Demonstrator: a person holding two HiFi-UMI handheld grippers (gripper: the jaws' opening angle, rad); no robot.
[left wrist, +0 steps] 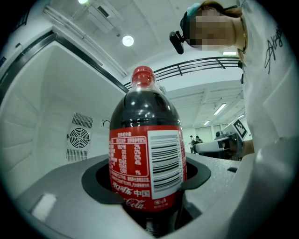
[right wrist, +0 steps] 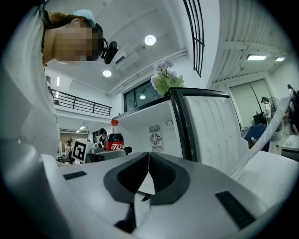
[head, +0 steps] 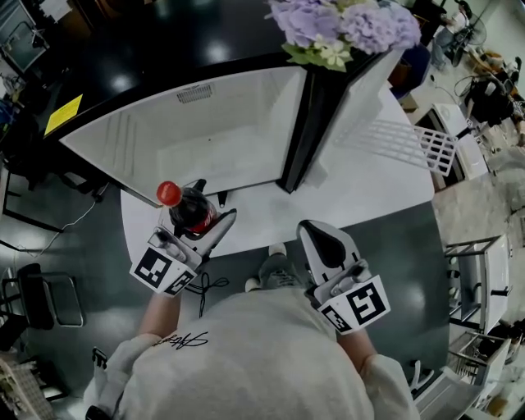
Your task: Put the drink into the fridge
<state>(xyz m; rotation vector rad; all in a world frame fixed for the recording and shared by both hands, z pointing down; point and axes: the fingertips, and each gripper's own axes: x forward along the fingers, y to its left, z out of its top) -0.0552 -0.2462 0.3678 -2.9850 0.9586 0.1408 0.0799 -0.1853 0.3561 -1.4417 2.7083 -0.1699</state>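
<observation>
A: What's the biggest thing there?

B: The fridge (head: 221, 123). It stands open on a white table (head: 369, 197), its bare white inside facing the person. Its door (head: 385, 123) is swung out to the right, and there's a vent fan (left wrist: 78, 137) in the back wall. Purple flowers (head: 344, 25) sit on top.

A: And the grippers?

B: The left gripper (head: 209, 221) is at the front of the opening, towards its left side, and has its jaws set wide around the cola bottle (head: 190, 209), pinching the lower body just under the red label. The right gripper (right wrist: 148, 173) is over the table's near edge, well apart from the bottle. Its dark pads are pressed together with nothing between them.

A: How does the bottle sit?

B: Upright, with its long axis vertical and the base down in the jaws. It's just in front of the fridge opening, outside the compartment. The label's barcode faces the left gripper's camera.

A: Which end is up?

B: The red cap (left wrist: 142, 74). It's screwed on and points at the ceiling.
</observation>
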